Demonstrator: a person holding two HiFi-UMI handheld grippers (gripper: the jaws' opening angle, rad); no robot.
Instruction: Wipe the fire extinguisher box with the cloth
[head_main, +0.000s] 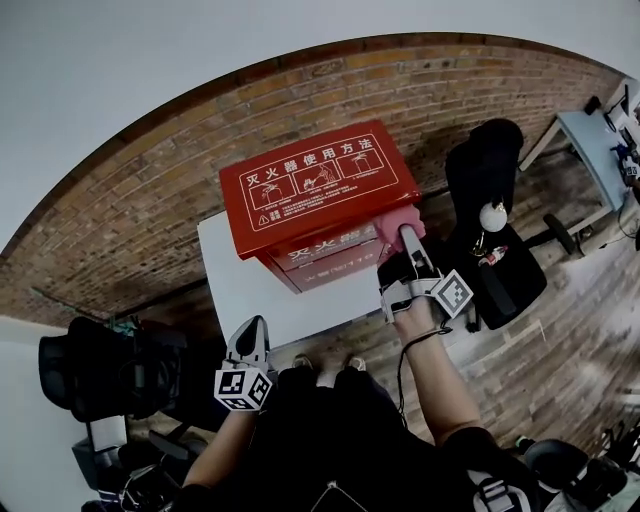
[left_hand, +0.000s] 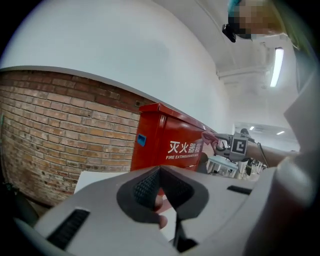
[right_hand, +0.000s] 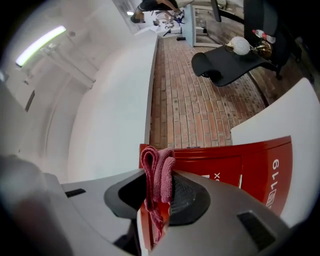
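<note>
A red fire extinguisher box (head_main: 318, 195) with white Chinese print stands on a white table (head_main: 240, 280) against a brick wall. My right gripper (head_main: 408, 238) is shut on a folded pink cloth (head_main: 405, 222), pressed against the box's front right corner. In the right gripper view the cloth (right_hand: 158, 175) sticks up between the jaws in front of the red box (right_hand: 235, 165). My left gripper (head_main: 252, 335) hangs low near the table's front edge, away from the box, its jaws shut on nothing. The left gripper view shows the box (left_hand: 170, 145) ahead and the right gripper (left_hand: 220, 145) with the cloth.
A black office chair (head_main: 495, 225) with a white ball on its seat stands right of the table. Another black chair (head_main: 110, 370) is at the lower left. A blue-grey desk (head_main: 600, 150) sits at the far right. The floor is wood planks.
</note>
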